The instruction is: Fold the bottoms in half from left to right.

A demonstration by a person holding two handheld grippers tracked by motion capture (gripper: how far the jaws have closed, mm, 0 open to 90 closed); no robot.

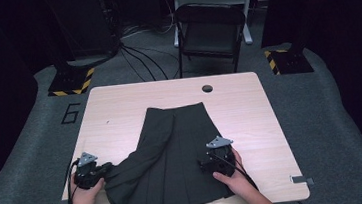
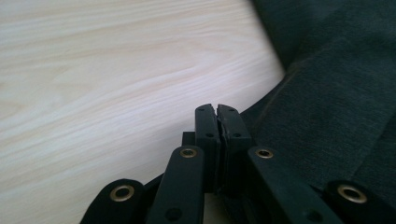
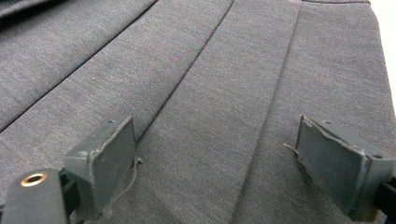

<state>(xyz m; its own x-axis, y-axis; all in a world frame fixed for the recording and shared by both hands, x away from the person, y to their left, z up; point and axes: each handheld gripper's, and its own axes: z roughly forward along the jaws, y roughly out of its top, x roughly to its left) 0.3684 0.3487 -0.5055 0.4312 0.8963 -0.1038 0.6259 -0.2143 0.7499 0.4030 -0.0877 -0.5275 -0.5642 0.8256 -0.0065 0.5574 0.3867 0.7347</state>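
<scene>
A dark grey pleated skirt point(image 1: 174, 153) lies flat on the light wooden table point(image 1: 119, 103), waist toward the far side and hem near the front edge. My left gripper point(image 1: 106, 170) is at the skirt's left hem corner, which is drawn out toward it. In the left gripper view its jaws point(image 2: 217, 114) are pressed together at the edge of the skirt point(image 2: 336, 93), apparently pinching the thin fabric. My right gripper point(image 1: 209, 160) rests on the right half of the skirt point(image 3: 210, 93). There the right gripper point(image 3: 215, 149) stands open, one pad on each side of a pleat.
A round cable hole point(image 1: 207, 88) sits in the table near its far edge. Behind the table stand a dark folding chair point(image 1: 209, 29), floor cables and stands with yellow-black striped bases point(image 1: 71, 82). Bare tabletop lies left, right and beyond the skirt.
</scene>
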